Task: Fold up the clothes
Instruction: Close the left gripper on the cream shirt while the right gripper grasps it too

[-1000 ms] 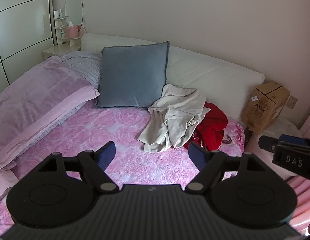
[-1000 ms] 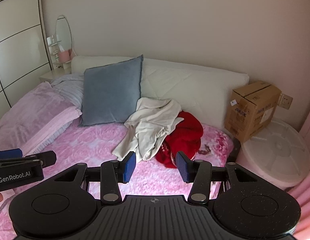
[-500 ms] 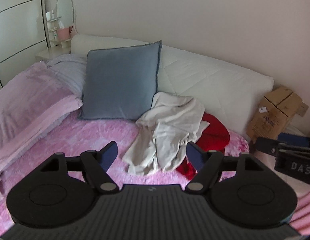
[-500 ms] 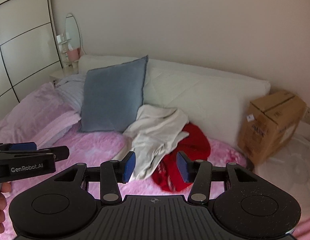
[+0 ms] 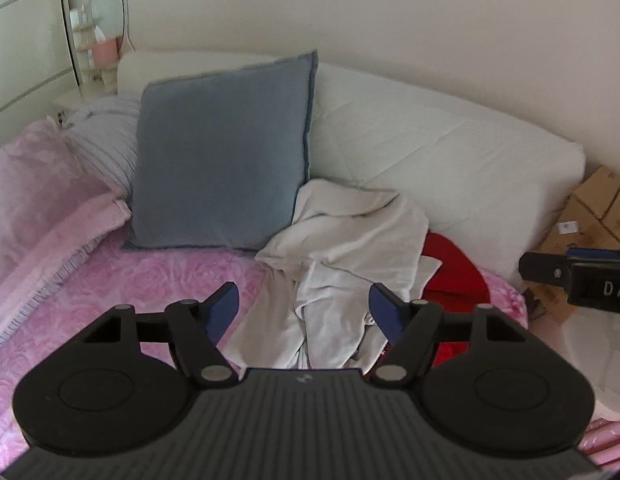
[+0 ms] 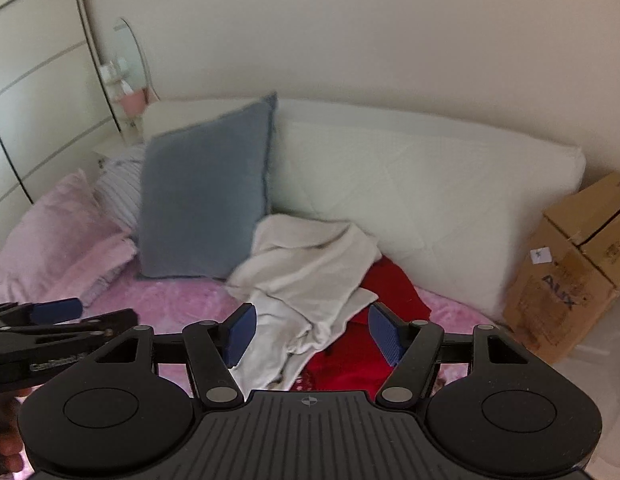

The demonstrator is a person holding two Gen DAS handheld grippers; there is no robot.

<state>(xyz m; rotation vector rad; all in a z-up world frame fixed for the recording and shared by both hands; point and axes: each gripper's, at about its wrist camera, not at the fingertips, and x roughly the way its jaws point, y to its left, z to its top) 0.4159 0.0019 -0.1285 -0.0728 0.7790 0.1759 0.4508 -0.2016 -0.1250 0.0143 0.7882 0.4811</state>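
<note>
Two crumpled garments lie heaped on the pink rose-patterned bedspread (image 5: 162, 276) as you hold both tongs above the bed: a cream-white cotton garment (image 5: 341, 252) sprawls in loose ridges over a bright red garment (image 5: 453, 276), both pushed up against the long white quilted bolster (image 5: 429, 148) and just beside the square grey-blue cushion (image 5: 222, 152). Neither piece lies flat or folded.

Your left tongs (image 5: 304, 310) stand wide open with nothing between the blue pads, framing the lower folds of the cream garment. Your right tongs (image 6: 310, 334) are likewise spread and empty, aimed at the seam where cream cloth overlaps red; in that view the left tool shows at the left edge.

The risks lie in the tangle. Because the cream piece drapes over the red one, a pinch taken deep in the heap would likely catch both layers and drag the pair together. Bunched ridges hide hems and corners, so a grip on a mid-panel fold could leave the cloth twisted when it is spread. The plush bedspread may get nipped if the pads come down too low, and the brown cardboard box (image 6: 569, 272) crowds the right side.
</note>
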